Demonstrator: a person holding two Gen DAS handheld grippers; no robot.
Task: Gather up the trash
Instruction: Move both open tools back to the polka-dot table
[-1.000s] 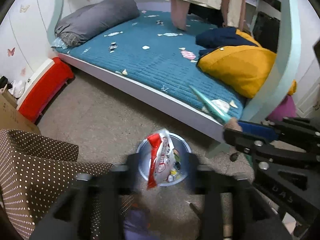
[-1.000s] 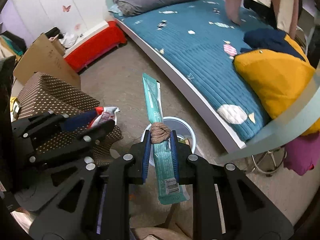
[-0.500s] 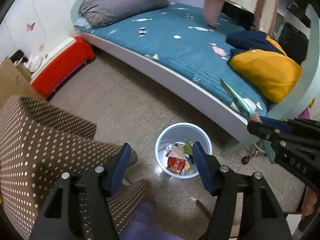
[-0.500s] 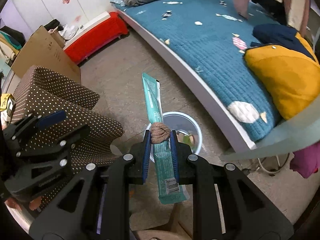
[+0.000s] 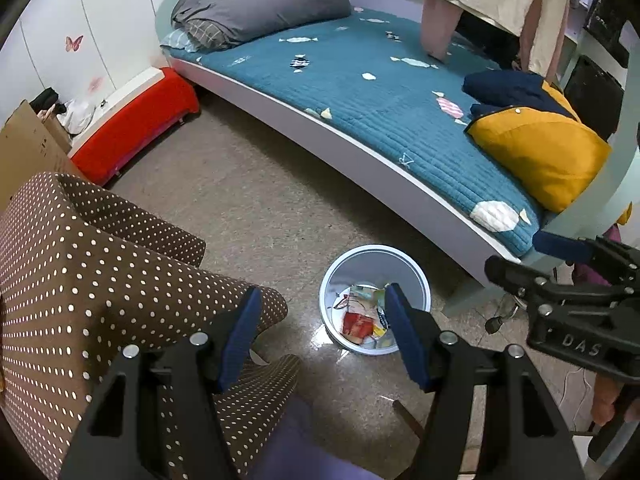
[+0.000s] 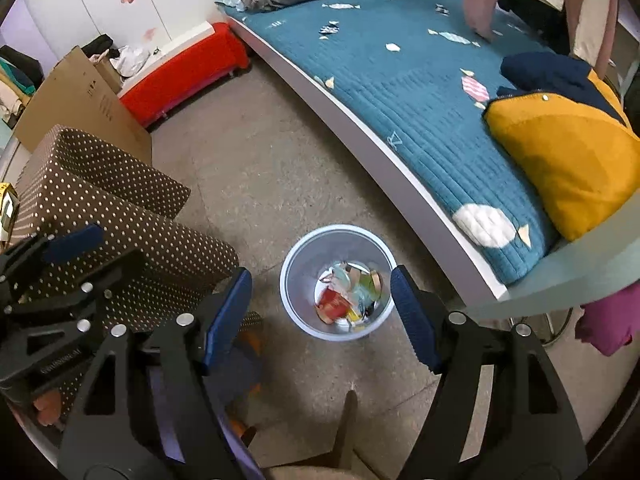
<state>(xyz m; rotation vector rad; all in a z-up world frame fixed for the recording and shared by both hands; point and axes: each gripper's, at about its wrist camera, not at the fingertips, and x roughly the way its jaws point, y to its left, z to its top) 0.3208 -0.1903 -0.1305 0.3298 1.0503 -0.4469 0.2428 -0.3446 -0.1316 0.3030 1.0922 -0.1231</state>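
trash (image 6: 347, 296) lies in bin (image 6: 289, 276); both tools spread empty.

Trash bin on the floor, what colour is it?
Pale blue trash bin, clearest in the right wrist view.

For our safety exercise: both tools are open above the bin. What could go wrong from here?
1. The bin stands close to the bed and the dotted cloth, so a tool swinging low might tip it and spill the wrappers.
2. Both tools, left tool and right tool, hang near each other and could collide.
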